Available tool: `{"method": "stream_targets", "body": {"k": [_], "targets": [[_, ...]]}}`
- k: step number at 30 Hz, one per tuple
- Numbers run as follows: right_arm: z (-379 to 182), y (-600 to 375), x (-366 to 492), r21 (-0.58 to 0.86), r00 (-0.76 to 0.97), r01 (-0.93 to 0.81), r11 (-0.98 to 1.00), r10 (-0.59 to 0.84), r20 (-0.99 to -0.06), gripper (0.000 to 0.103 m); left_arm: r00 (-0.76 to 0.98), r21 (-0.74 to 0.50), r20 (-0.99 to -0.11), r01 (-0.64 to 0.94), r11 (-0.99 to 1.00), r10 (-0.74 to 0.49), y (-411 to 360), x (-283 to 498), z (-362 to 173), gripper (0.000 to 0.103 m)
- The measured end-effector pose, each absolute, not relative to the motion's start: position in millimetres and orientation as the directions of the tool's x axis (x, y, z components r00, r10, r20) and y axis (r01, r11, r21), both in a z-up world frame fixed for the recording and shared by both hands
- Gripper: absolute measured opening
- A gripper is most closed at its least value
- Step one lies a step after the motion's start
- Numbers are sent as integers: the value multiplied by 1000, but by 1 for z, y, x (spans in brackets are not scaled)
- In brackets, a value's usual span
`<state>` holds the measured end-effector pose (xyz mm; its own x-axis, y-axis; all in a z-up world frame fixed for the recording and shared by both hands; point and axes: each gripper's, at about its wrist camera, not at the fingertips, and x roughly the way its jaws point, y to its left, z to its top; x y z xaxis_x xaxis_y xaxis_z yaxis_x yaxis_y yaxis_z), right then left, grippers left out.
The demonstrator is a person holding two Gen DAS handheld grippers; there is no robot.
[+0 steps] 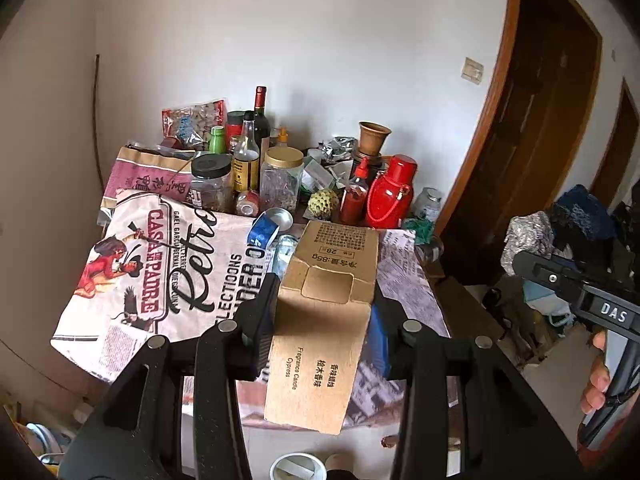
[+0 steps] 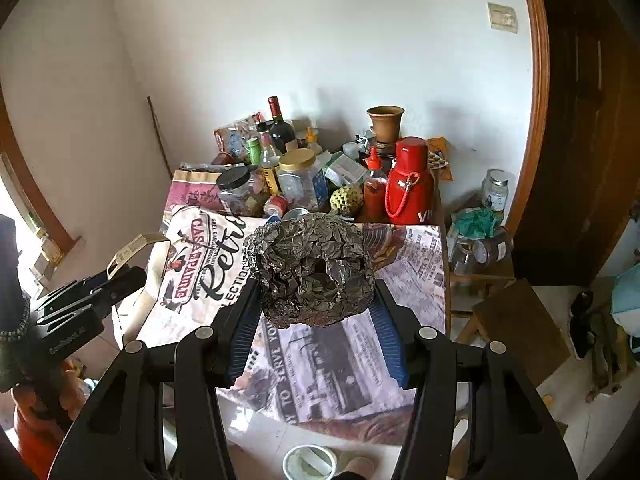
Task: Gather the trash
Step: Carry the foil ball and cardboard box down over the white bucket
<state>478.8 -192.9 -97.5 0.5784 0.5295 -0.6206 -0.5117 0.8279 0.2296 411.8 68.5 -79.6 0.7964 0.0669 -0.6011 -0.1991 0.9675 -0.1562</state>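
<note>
Jars (image 2: 298, 178) of dried goods beside red flask (image 2: 412, 182)

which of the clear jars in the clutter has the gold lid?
The taller clear jar right of the soy sauce bottle; the black-lidded jar stands left of it.

We've got the box (image 1: 324, 320) pinched in the left gripper (image 1: 318, 320) and the foil ball (image 2: 310, 270) in the right gripper (image 2: 316, 308), both above the tablecloth (image 2: 340, 368). At twelve o'clock, jars and bottles crowd the table's far end; the flask (image 2: 412, 184) sits at one o'clock, the wine bottle (image 2: 278, 124) behind at eleven.
</note>
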Motion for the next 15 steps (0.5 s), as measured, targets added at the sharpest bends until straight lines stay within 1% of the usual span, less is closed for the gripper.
{"method": "stream_targets", "body": {"k": [6,15], "targets": [[-101,-176,425,230,600,-476,849,505,-620,51,806,-141,-591,-142,980,32,82,352,-80,40],[-116,-151,332,231,630,-415,880,461,-625,51,792,-150,-610,-70,986,-37,109,256,-100,40]]}}
